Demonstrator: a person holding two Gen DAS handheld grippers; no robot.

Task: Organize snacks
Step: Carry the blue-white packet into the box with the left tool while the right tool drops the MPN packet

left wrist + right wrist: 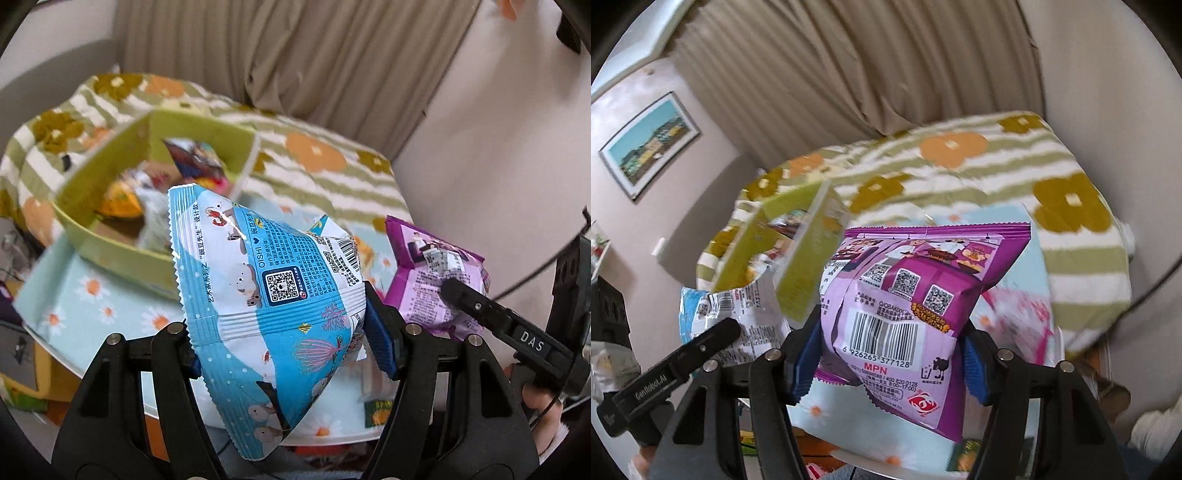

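Snacks are in both our hands: our left gripper [291,336] has its jaws closed partway on a blue bag [266,295], the blue pads pressing its two sides, and our right gripper [886,354] pinches a purple bag [912,306] the same way, low down near its barcode. Both bags hang clear above the table [92,295], which wears a pale blue cloth with daisies. Ahead and to the left stands a green box [155,147], open on top, with several packets inside that blur together so we cannot tell them apart. In the right wrist view the box's near corner sits just left of the purple bag, close enough to crowd it. Behind the table lies a striped flowered blanket [997,166], then a beige curtain [849,66] and a wall with a framed picture [650,144]. Each bag fills the middle of its own view and hides the table straight below. The table's white rim shows at the lower edge, with clutter beneath it that we cannot make out. Open cloth lies between the box and the near rim.
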